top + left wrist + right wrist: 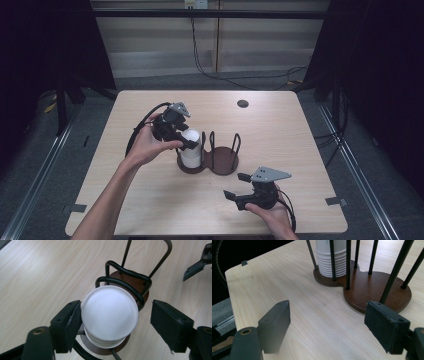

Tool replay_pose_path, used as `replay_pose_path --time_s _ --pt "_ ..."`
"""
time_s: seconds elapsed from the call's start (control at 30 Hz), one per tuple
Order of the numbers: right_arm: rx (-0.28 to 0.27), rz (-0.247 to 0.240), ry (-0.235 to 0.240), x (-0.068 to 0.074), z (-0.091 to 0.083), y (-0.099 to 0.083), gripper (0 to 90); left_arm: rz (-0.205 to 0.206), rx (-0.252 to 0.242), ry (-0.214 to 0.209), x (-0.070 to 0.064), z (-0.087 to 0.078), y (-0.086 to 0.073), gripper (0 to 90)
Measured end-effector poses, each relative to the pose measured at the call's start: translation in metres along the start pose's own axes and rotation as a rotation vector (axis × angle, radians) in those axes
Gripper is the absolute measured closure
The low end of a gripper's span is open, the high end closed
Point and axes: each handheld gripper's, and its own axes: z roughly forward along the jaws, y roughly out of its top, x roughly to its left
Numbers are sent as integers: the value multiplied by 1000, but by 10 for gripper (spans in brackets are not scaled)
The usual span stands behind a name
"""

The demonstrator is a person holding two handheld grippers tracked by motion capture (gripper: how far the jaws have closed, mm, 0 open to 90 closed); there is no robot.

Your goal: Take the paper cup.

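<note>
- Stack of white paper cups [191,149] is standing upright, bottoms up, in the left ring of a two-ring wooden holder [223,162] at mid-counter [300,150]; the right ring is sitting empty.
- Left tool [186,141] is hovering over the stack from the left-far side, jaws spread. In the left gripper view one pad [70,322] is sitting against or just beside the rim of the top cup [109,312]; the other pad [170,323] is standing well apart from it. Not pinching.
- Key relation: the stack's long axis is running vertical, and the left tool is looking almost straight down that axis, so the cup is lying between the jaws but off-centre, toward one pad.
- Black wire loops [130,281] of the holder are crowding the far side of the cup; judgement: closing there is risking a catch on the wire.
- Right tool [239,186] is resting low at the near right, jaws spread wide and holding nothing, aimed at the holder base [374,292] across bare counter.
- Left hand [147,145] is the nearer one to the cups; judgement: the next grasp falls to it, after centring over the rim.
</note>
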Motion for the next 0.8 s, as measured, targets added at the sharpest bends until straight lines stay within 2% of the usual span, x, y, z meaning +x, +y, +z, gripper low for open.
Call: replay_pose_path --time_s 0.07,0.13,0.23,0.27,0.43,0.53,0.6,0.67,0.73,0.8 --pt "3 3 0 0 0 0 203 12 20 11 0 1 3 259" --pt "3 6 -1 0 0 0 202 0 32 25 0 4 5 266" --pt "3 6 1 0 0 0 202 28 84 20 2 7 8 269" --pt "3 6 2 0 0 0 201 28 84 20 2 7 8 275" --pt "2 5 4 0 0 0 200 16 162 35 2 15 14 279" --pt "1 4 4 0 0 0 201 7 175 35 1 17 15 266" --pt "3 4 0 -1 -1 0 199 14 200 41 2 20 18 267" --pt "4 5 -7 0 -1 0 198 15 203 44 2 20 18 281" --pt "3 5 -7 -1 -1 0 199 18 221 31 2 20 20 294" --pt "5 8 -5 -1 -1 -1 198 28 235 35 1 21 22 296"
